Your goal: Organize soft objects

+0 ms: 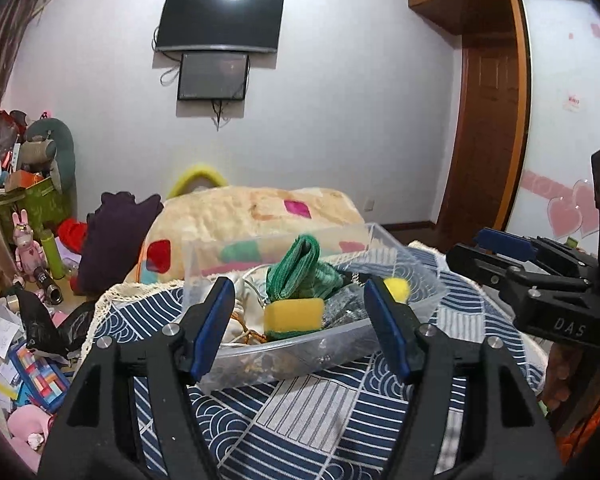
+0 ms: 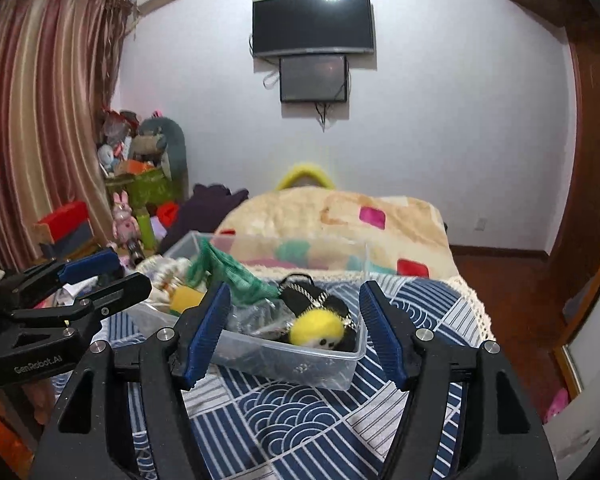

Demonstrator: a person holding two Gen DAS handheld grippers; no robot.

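Observation:
A clear plastic bin (image 1: 292,354) (image 2: 300,364) stands on the blue-and-white patterned cloth. It holds a yellow sponge (image 1: 294,312) (image 2: 184,296), a green knitted cloth (image 1: 300,268) (image 2: 228,276), a white fabric piece (image 1: 246,312), a yellow pompom plush (image 1: 396,288) (image 2: 318,330) and a black item with a chain (image 2: 312,296). My left gripper (image 1: 300,328) is open and empty just before the bin's near wall. My right gripper (image 2: 294,326) is open and empty before the bin too. Each gripper also shows in the other's view, the right (image 1: 500,260) and the left (image 2: 96,276).
The patterned cloth (image 1: 300,412) (image 2: 300,412) covers the surface under the bin. A beige blanket with coloured squares (image 1: 256,212) (image 2: 340,216) lies behind it. Toys, boxes and papers clutter the floor at left (image 1: 32,280). A wooden door (image 1: 484,140) stands at right.

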